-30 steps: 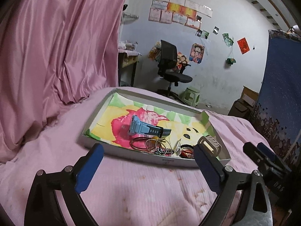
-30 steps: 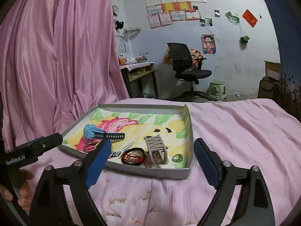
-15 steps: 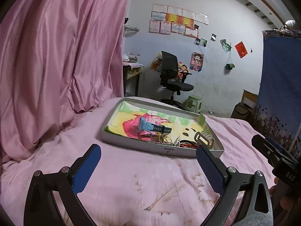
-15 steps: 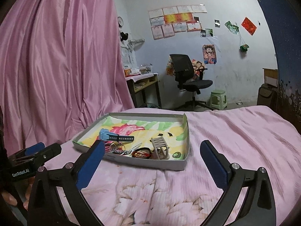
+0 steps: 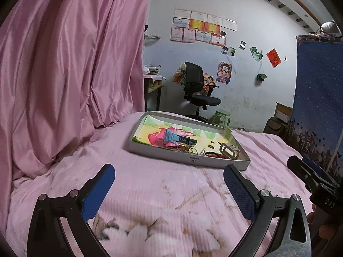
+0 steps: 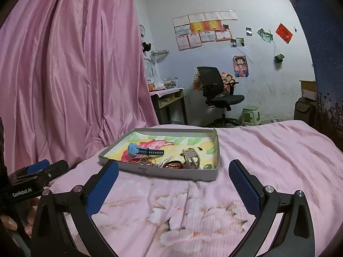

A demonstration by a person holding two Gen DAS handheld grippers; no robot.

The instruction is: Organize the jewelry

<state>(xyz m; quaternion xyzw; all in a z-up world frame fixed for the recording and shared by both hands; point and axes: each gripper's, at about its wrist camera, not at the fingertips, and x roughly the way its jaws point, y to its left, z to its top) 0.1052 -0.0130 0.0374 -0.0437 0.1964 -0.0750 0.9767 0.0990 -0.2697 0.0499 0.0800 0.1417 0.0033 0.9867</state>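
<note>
A shallow grey cardboard tray [image 5: 188, 159] [image 6: 193, 174] with a colourful lining lies on the pink bed. In it are a blue watch [image 5: 171, 137] [image 6: 137, 148], a beige claw clip [image 5: 229, 151] [image 6: 190, 159], red and black bangles [image 5: 214, 155] [image 6: 174, 165] and thin metal rings [image 5: 189, 149] [image 6: 148, 159]. My left gripper [image 5: 168, 171] is open and empty, a short way in front of the tray. My right gripper [image 6: 174, 166] is also wide open and empty, held back from the tray's front wall. Each gripper shows at the edge of the other's view.
A pink curtain [image 5: 64, 75] hangs along the left side of the bed. A blue cloth [image 5: 317, 90] hangs at the right. Beyond the bed stand a black office chair [image 6: 216, 94], a green stool [image 6: 250, 114] and a desk [image 6: 169, 98].
Both grippers have drawn back from the tray, which now looks smaller and farther away. The right jaws have spread a little wider. The jewelry has not moved.
</note>
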